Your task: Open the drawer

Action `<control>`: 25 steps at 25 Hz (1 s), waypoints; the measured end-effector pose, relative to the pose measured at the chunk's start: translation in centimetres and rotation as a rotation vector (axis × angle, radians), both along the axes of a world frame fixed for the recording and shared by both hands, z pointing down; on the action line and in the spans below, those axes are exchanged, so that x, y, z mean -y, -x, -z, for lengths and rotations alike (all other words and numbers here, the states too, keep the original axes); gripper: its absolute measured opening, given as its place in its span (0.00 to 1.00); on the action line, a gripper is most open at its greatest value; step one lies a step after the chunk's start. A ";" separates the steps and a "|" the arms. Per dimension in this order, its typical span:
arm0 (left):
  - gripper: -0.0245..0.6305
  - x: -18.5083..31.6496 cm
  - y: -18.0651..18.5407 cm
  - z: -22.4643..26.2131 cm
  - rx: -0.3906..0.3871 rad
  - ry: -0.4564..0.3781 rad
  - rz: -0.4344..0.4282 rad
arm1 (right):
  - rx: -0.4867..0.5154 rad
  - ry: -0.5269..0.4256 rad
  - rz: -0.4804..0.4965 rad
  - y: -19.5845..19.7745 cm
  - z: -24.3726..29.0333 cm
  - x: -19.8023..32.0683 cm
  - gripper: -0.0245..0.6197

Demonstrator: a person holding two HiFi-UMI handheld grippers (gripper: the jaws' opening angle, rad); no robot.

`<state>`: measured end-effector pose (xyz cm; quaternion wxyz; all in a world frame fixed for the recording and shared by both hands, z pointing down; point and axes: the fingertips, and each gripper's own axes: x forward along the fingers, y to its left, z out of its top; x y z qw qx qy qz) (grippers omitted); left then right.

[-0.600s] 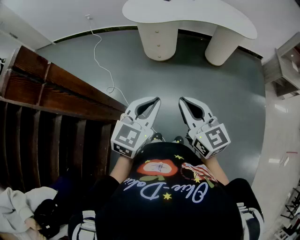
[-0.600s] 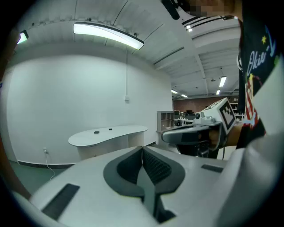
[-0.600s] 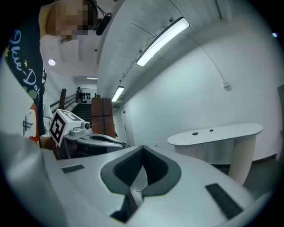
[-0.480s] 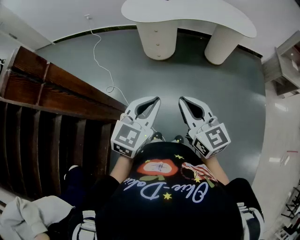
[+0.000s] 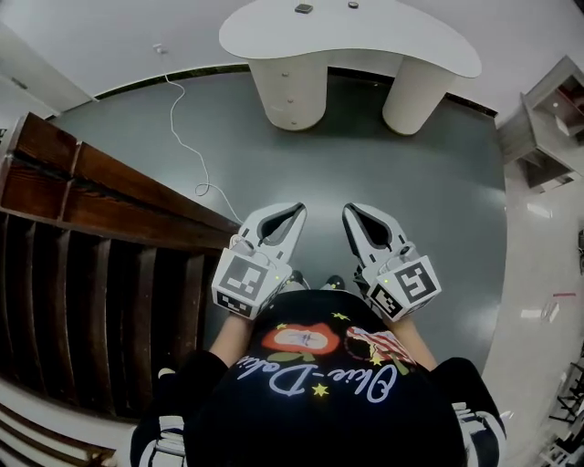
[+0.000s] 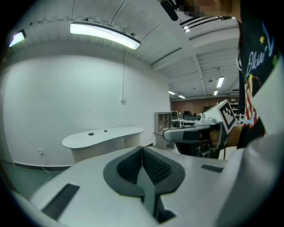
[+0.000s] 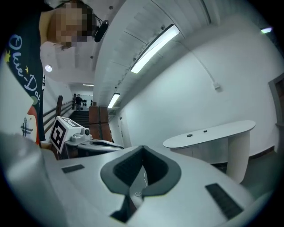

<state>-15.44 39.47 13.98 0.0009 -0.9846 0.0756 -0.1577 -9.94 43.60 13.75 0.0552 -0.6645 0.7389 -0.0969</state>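
**Changes since the earlier frames**
- The pale cloth bundle and dark figure behind and left of the left claw are gone.
- The whole view has shifted. The desk now sits further left in the picture and shows more of its top. Both claws appear a little lower.

**Items**
1. Left claw (image 5: 294,212): white moulded plastic with dark ribbed pads. Its jaws are closed tip to tip with nothing between them. A marker cube (image 5: 242,283) with a black-and-white square pattern sits at its rear.
2. Right claw (image 5: 352,211): same make, just beside the left one and about level. Its tips meet and it is empty. A slot below the tips shows only floor and cable. It has its own cube (image 5: 407,286).
3. Desk (image 5: 383,41): ahead of both claws and well apart from them. The top is a smooth, white, kidney-shaped slab on two rounded pedestals. Two small dark things (image 5: 304,8) lie on it, too small to tell what they are.
4. Drawer (image 5: 290,98): in the pedestal ahead of the left claw, where a column of small knobs marks the fronts. All look closed, and neither claw touches them.
5. Floor (image 5: 429,182): grey, matt and plain.
6. Cable (image 5: 182,137): thin and white, running loose over the floor ahead and left of the left claw, with a small loop near the woodwork.
7. Woodwork (image 5: 100,196): left of the left claw, made of dark reddish boards with slatted, step-like ribs.
8. Shelf unit (image 5: 547,128): pale and boxy, ahead and far right of the right claw.
9. Shirt (image 5: 319,392): black cloth with pale script and a red-and-white print, behind both claws.
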 end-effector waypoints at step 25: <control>0.05 0.8 -5.5 -1.1 -0.020 0.017 -0.029 | 0.012 0.019 -0.031 -5.8 -2.1 -0.5 0.04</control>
